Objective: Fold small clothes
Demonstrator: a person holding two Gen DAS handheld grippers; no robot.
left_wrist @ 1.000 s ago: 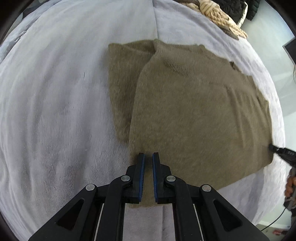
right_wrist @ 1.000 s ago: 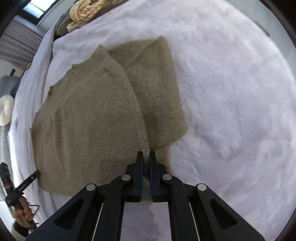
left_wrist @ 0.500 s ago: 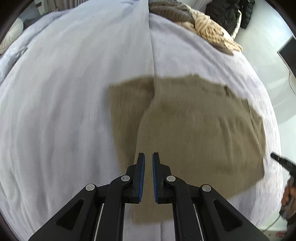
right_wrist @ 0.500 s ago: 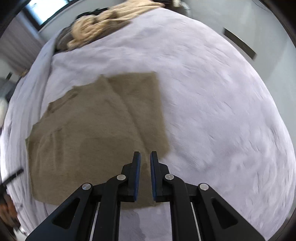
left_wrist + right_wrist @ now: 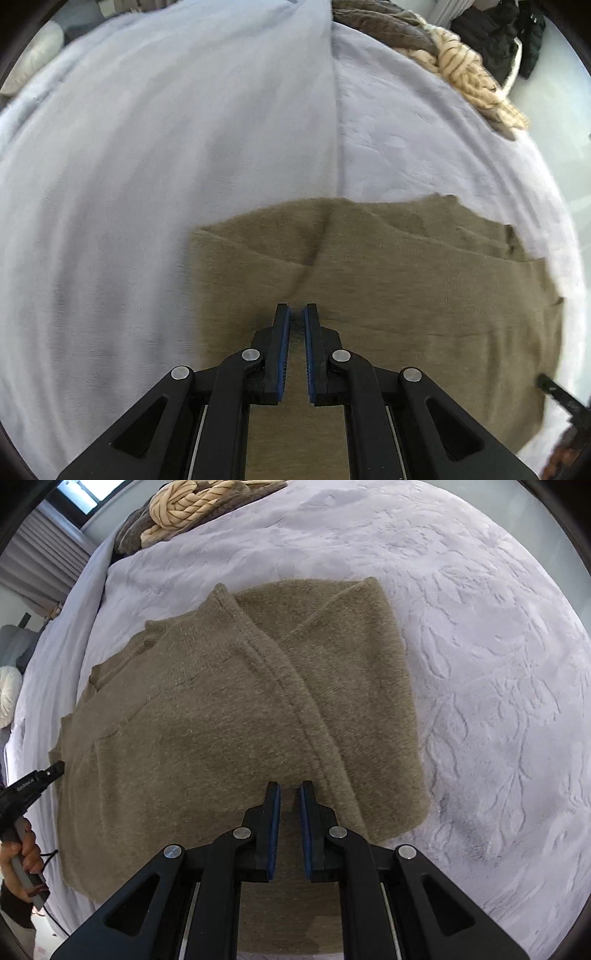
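Note:
An olive-brown knit sweater (image 5: 406,288) lies flat on the pale lavender bed cover (image 5: 147,184), with its sides folded inward. My left gripper (image 5: 297,314) hovers over the sweater's left part, shut, with nothing between its blue pads. In the right wrist view the same sweater (image 5: 184,738) fills the middle, a folded flap (image 5: 351,646) on its right side. My right gripper (image 5: 290,790) is above the sweater's near edge, shut and empty. The left gripper (image 5: 37,779) and the hand (image 5: 22,853) holding it show at the left edge.
A cream chunky-knit throw (image 5: 469,70) on a brown blanket lies at the bed's far end, with dark clothes (image 5: 498,33) beyond it. The bed cover (image 5: 498,664) stretches wide to the right of the sweater. A round pillow (image 5: 7,694) sits at far left.
My right gripper let go of the sweater's edge it was pinching and now sits above the flat sweater. The left gripper has slid further in over the sweater, which now sits lower in its view.

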